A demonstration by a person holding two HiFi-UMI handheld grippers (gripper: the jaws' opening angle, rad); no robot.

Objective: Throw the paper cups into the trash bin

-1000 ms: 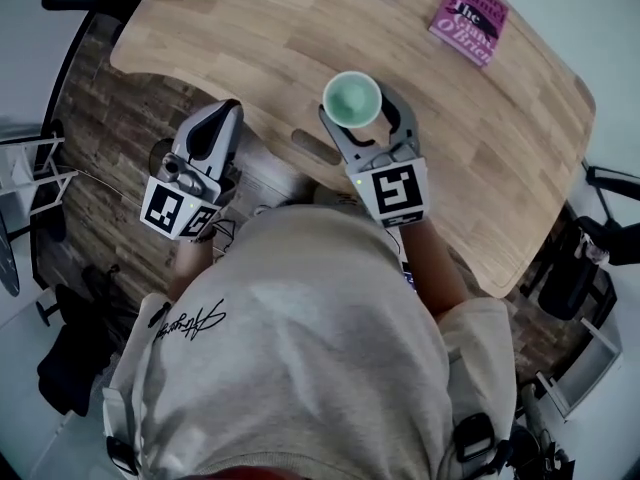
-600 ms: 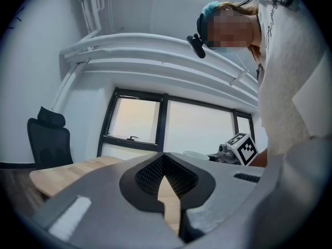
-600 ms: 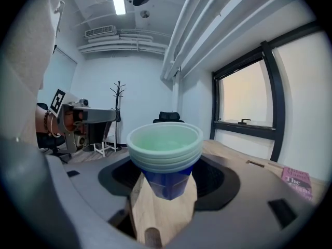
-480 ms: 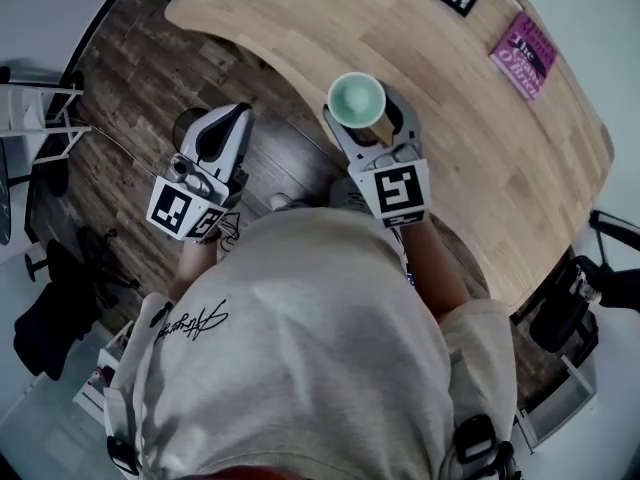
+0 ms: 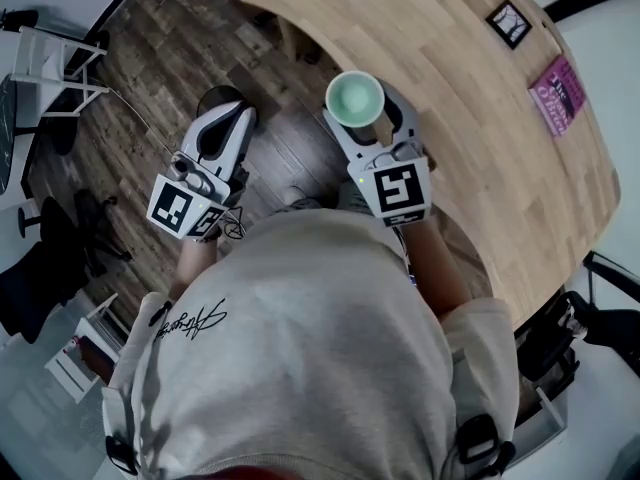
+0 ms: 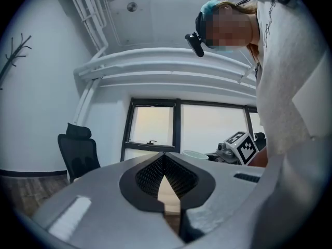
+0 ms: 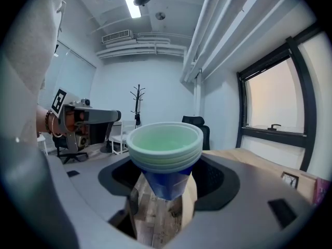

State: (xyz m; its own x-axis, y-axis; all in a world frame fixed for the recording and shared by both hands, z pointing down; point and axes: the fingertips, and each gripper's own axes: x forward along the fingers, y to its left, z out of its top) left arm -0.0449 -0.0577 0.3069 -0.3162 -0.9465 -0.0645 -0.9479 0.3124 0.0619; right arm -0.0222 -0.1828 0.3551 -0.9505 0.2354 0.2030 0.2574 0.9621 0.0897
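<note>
The person stands at the curved edge of the wooden worktop, a hand-held gripper in each hand, both raised in front of the chest; the right hand-held gripper is closed on a nested stack of paper cups, its jaws pressing the blue lower part from either side; the stack sits upright, pale green inside, open mouth facing up; from above, the cups hang over the edge of the worktop, with the plank floor just beside them; the left hand-held gripper is held over the floor, apart from the right one and a little lower in the head view; its jaws are brought together, the ribbed pads meeting at the tips with only a thin wedge of space behind them, and nothing sits between them; past its tips a dark round thing shows on the floor, half covered by the gripper, and I cannot tell what it is; farther along the worktop lie a magenta book and a small dark-framed item, both well apart from the cups; a white rack stands at the far left of the floor; a black office chair stands near the window, and a coat stand rises against the back wall.
</note>
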